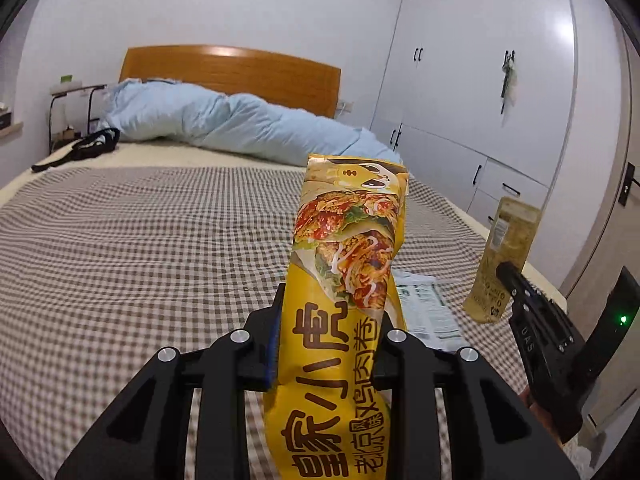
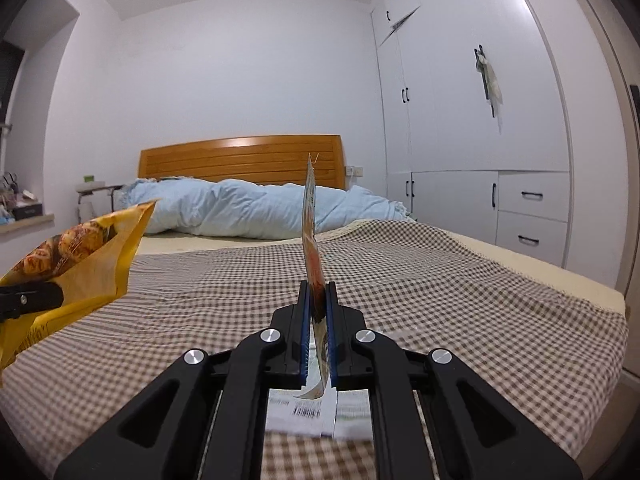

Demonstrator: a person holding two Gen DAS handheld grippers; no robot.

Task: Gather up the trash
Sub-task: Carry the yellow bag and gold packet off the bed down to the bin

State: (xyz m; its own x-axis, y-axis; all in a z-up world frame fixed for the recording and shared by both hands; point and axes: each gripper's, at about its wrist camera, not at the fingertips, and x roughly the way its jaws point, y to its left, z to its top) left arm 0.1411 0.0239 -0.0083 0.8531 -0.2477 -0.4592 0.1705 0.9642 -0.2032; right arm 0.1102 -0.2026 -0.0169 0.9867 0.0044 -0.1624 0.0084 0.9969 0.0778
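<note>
**Both grippers loaded; the printed paper still lies on the bed below the right one**

The left gripper (image 1: 326, 344) is clamped on a long yellow plastic snack wrapper (image 1: 348, 264) printed with a chicken wrap, which stands nearly upright between the blue pads, its long axis running up and away over the brown-and-white checked bedspread (image 1: 140, 248). The right gripper (image 2: 318, 320) is pinched tight on a thin flat pale-yellow packet (image 2: 312, 240), held edge-on and also upright. Both are lifted clear of the bed. A white printed paper with a barcode (image 2: 308, 414) lies flat on the bedspread directly beneath the right gripper, closer to it than to the left. No bin shows in either view, so I judge the next move is carrying both pieces off to one.
</note>
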